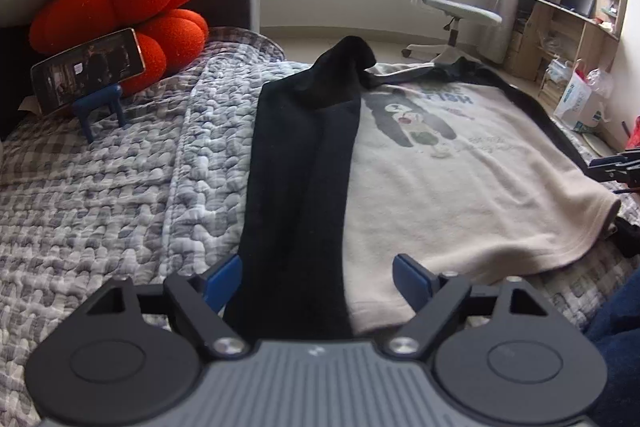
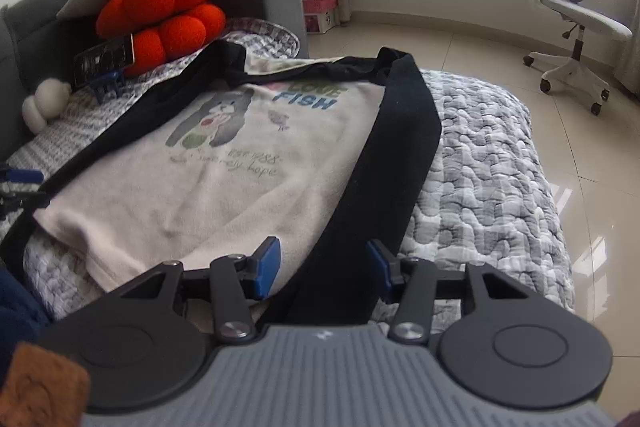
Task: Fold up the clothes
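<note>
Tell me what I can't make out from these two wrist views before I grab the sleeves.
- Left wrist view: the left black sleeve's cuff end is hidden under the left gripper body.
- Right wrist view: the right black sleeve's cuff is cut off behind the right gripper.
- Either view: the shirt's back and collar, folded under or too blurred.
- Phone screen content: too small.

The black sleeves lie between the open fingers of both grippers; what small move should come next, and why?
Probably close both grippers. The left gripper is open around the left black sleeve, and the right gripper around the right black sleeve. Both sleeves lie flat beside the cream shirt body, ready to fold inward.
</note>
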Tool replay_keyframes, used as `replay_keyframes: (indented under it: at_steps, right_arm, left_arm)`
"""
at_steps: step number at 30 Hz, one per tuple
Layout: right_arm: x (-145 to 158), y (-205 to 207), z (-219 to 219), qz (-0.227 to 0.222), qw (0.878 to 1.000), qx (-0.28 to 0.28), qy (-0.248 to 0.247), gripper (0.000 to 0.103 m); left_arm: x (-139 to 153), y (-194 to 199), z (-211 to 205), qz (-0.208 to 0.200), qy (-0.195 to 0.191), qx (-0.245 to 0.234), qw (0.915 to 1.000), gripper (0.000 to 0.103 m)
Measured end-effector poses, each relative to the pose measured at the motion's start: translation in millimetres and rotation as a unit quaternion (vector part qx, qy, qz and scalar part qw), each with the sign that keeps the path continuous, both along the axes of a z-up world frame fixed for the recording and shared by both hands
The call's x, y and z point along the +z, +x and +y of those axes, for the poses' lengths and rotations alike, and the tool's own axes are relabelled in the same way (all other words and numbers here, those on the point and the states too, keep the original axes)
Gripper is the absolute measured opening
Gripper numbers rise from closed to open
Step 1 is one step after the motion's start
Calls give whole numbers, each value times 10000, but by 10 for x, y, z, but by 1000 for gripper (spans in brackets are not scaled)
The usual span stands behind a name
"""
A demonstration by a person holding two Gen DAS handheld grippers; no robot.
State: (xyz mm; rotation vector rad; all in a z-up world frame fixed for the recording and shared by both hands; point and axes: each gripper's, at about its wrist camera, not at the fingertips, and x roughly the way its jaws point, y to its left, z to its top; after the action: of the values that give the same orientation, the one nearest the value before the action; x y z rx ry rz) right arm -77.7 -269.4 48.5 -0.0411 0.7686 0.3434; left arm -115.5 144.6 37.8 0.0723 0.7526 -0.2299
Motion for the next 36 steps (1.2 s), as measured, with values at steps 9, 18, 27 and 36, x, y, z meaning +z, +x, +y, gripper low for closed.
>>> replay_keyframes:
  at_steps: [9,18,27,36]
  right_arm:
    - [263,-23,-140,-202,9990,-134,-376,0]
    - [315,42,-298,-111,9991,-198,-361,16]
    - [44,23,109,120,9997,179,61,60]
    - [85,83,-37,99,9995,-178,-254,4]
  left_arm:
    - [148,30,214,161,31,-44,9999,5]
    - [418,194,610,-6,156,447,9989,5]
    - [713,832,1070,-482,1177,1791,9756,5]
    - [557,832,1045,-315,186,2164,9756,33]
